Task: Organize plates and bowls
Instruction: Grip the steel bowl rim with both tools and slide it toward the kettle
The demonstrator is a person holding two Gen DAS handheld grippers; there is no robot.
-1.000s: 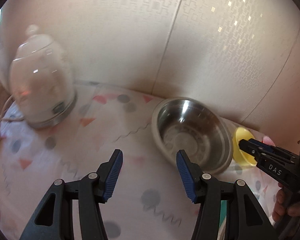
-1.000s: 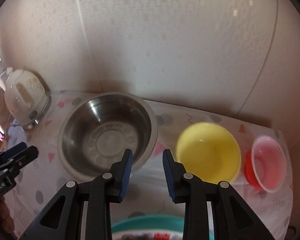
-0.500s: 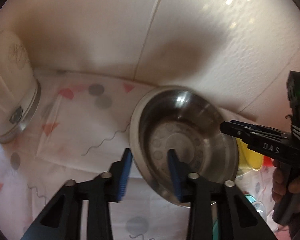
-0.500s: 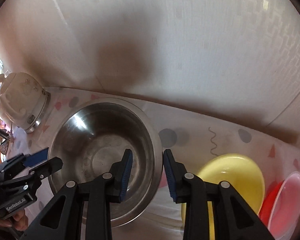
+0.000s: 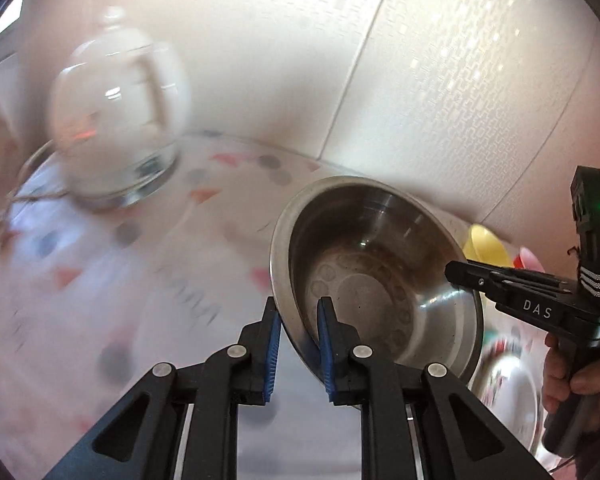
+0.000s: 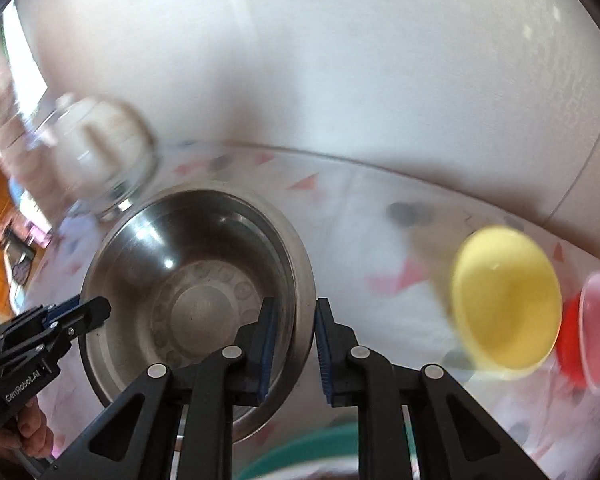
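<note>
Left claw [image 5: 296, 344]: jaws have just been closing and now clamp the near left rim of the steel bowl [image 5: 380, 280], one blue pad outside the wall, the other inside.
Right claw [image 6: 292, 344]: jaws have just been closing and now pinch the bowl's right rim, the left pad inside the wall, the right pad outside.
Steel bowl: caught between the two claws, seemingly tilted in the left wrist view; whether it still touches the desk [image 5: 140, 280] I cannot tell.
Yellow bowl [image 6: 504, 300]: to the right of the right claw, apart from the steel bowl, blurred.
Red and pink bowls [image 6: 596, 320]: further right, just beside the yellow bowl, the pink one sitting in the red one.
Kettle [image 5: 120, 120]: white, far ahead and left of the left claw, near the wall.
Teal dish [image 6: 300, 456]: just below the right claw, only its edge showing.
Desk cover: white cloth with grey dots and pink triangles.
Hand [image 5: 572, 376]: grips the right claw's handle, seen at the right edge of the left wrist view.
</note>
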